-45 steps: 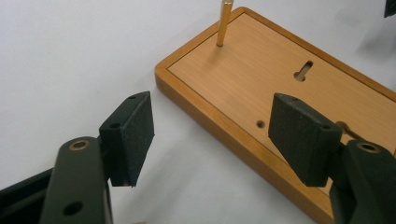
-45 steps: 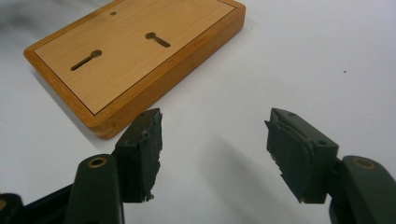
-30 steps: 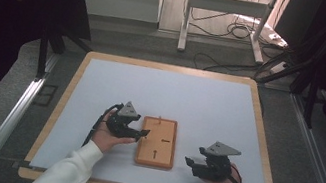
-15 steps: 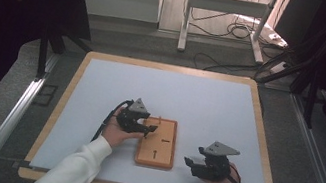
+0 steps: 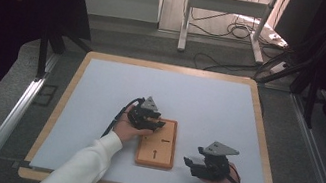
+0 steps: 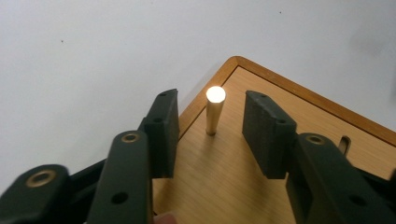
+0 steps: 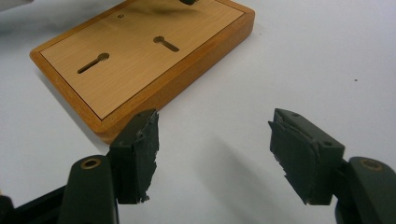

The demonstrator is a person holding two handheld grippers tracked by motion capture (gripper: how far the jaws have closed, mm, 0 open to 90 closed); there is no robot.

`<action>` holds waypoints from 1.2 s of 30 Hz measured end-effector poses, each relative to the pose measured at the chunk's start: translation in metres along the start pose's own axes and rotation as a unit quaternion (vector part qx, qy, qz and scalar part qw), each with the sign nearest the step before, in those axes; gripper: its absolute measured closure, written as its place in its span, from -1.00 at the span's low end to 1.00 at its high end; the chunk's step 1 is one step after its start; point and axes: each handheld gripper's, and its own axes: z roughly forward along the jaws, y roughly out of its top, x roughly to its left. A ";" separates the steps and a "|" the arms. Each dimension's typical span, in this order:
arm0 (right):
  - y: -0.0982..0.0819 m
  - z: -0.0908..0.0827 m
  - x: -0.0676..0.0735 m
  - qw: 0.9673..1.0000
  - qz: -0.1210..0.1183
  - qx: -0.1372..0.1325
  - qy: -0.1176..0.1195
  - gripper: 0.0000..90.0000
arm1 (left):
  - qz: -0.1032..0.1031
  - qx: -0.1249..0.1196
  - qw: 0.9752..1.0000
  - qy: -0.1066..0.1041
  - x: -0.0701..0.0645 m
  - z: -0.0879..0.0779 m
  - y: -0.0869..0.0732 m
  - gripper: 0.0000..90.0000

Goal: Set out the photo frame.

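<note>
A small wooden board (image 5: pixel 157 147) with two keyhole slots (image 7: pixel 93 63) lies on the white table, near its front. A short brass peg (image 6: pixel 215 112) stands upright at the board's (image 6: pixel 243 177) far left corner. My left gripper (image 5: pixel 150 118) hovers over that corner. In the left gripper view its jaws (image 6: pixel 212 105) stand on either side of the peg with gaps on both sides; they have just been closing. My right gripper (image 5: pixel 192 164) rests to the right of the board (image 7: pixel 135 51), and in its own view it is open (image 7: pixel 215 140) over bare table.
The white tabletop (image 5: pixel 200 98) has a wooden rim (image 5: pixel 265 135). Behind it are a metal stand (image 5: pixel 224 21) and cables (image 5: pixel 232 30) on the floor. Dark frame rails run along both sides.
My left hand has moved right and a little away from the person, from beside the board to its far left corner. The right hand has kept still.
</note>
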 end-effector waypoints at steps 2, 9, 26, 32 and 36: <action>0.001 0.000 0.000 1.000 0.001 -0.001 0.000 -0.27 | 0.003 -0.004 1.000 0.000 0.000 0.000 0.001 0.34; 0.001 0.001 0.001 1.000 0.001 0.000 0.000 -0.28 | 0.002 -0.007 1.000 -0.006 0.001 0.003 0.000 0.56; 0.002 0.002 0.002 1.000 -0.002 -0.001 0.001 -0.28 | -0.030 0.001 0.999 -0.038 0.010 0.005 0.003 0.87; 0.008 -0.001 0.015 1.000 -0.027 -0.016 0.002 -0.36 | -0.035 0.019 0.998 -0.046 0.012 0.005 0.007 0.87; 0.010 -0.001 0.024 0.999 -0.048 -0.019 -0.004 -0.43 | -0.035 0.021 0.998 -0.053 0.015 0.005 0.007 0.86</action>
